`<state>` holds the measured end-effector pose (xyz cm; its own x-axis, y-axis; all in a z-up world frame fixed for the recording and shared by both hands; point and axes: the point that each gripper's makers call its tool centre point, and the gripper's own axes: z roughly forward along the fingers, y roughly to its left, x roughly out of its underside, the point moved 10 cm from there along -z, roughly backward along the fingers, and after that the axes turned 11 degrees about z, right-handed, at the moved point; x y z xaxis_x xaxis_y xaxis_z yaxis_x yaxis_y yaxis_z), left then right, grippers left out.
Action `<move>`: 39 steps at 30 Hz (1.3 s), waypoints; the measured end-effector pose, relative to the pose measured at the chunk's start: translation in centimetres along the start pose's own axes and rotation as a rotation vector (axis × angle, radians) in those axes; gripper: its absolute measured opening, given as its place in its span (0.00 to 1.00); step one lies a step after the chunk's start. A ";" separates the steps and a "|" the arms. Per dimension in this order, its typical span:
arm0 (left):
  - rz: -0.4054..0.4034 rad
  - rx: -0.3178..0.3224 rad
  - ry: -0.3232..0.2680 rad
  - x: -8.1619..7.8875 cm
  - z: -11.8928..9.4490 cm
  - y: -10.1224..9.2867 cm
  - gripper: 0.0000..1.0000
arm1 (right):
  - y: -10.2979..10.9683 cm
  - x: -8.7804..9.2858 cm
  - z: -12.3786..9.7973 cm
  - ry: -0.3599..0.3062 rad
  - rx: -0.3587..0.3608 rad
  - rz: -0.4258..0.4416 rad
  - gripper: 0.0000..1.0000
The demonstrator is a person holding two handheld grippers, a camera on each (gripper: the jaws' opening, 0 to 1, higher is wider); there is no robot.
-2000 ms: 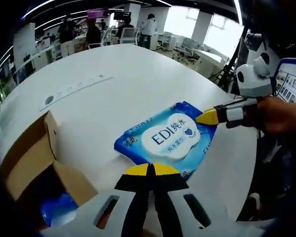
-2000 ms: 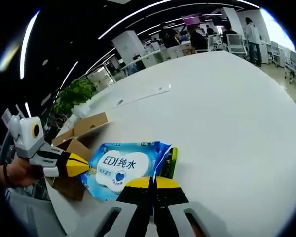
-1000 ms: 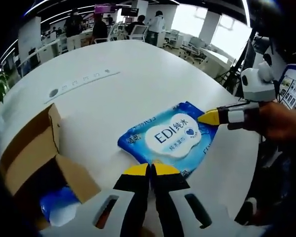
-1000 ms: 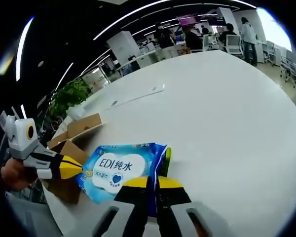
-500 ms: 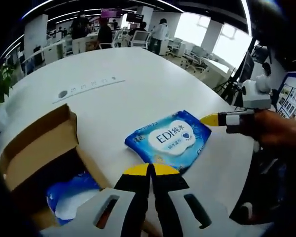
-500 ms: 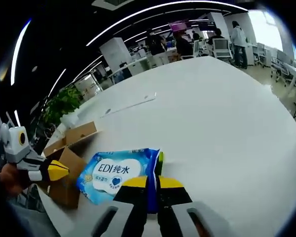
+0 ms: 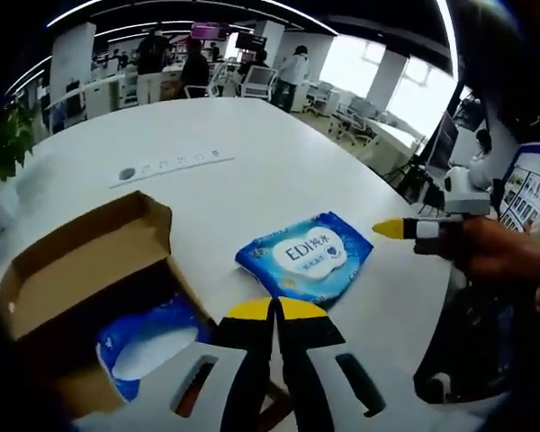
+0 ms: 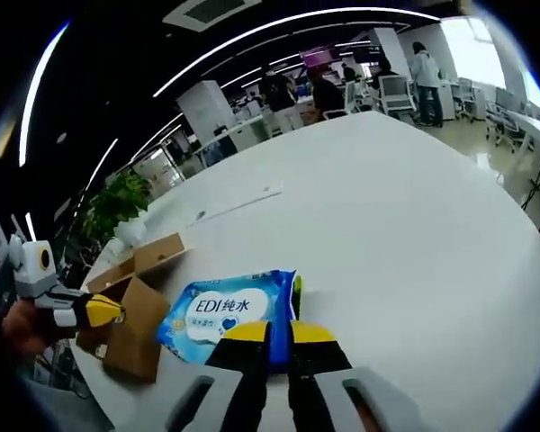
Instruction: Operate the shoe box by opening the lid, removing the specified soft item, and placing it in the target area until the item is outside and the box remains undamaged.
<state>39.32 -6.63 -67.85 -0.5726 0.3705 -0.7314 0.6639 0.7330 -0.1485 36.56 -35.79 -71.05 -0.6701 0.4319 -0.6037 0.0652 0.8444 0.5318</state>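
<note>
The blue wet-wipe pack (image 7: 305, 258) lies flat on the white round table (image 7: 252, 153), outside the box, its white label with "EDI" print facing up. In the right gripper view the same pack (image 8: 225, 315) sits just ahead of the right gripper (image 8: 279, 333), whose yellow-tipped jaws stand close together with only a narrow slit between them — the pack's near edge meets the tips, and whether it is pinched there cannot be told.

In the left gripper view the left gripper (image 7: 272, 310) has its jaws pressed together on nothing, hovering between the pack and the box. The cardboard shoe box (image 7: 81, 270) stands open just beside the pack on the view's left, flaps up, and a second blue-and-white soft pack (image 7: 148, 337) lies inside it.

The right gripper also comes into the left gripper view at the right edge, held in a person's hand (image 7: 495, 252), its yellow tip apart from the pack. A long white strip (image 7: 171, 164) lies farther back on the table — beyond it, desks, chairs and standing people.
</note>
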 end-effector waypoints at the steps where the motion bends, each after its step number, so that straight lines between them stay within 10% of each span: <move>1: 0.003 -0.001 -0.005 0.1 -0.5 0.1 0.00 | 0.1 -0.1 -0.3 -0.011 -0.002 -0.007 0.03; 39: -0.076 -0.160 -0.124 7.4 -15.6 6.6 0.00 | 6.8 5.3 -3.8 -0.105 -0.083 0.059 0.03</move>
<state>32.00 9.88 -63.86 -0.5481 0.2446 -0.7998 0.5306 0.8409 -0.1064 30.63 -28.98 -68.37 -0.5853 0.5149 -0.6263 0.0378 0.7889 0.6133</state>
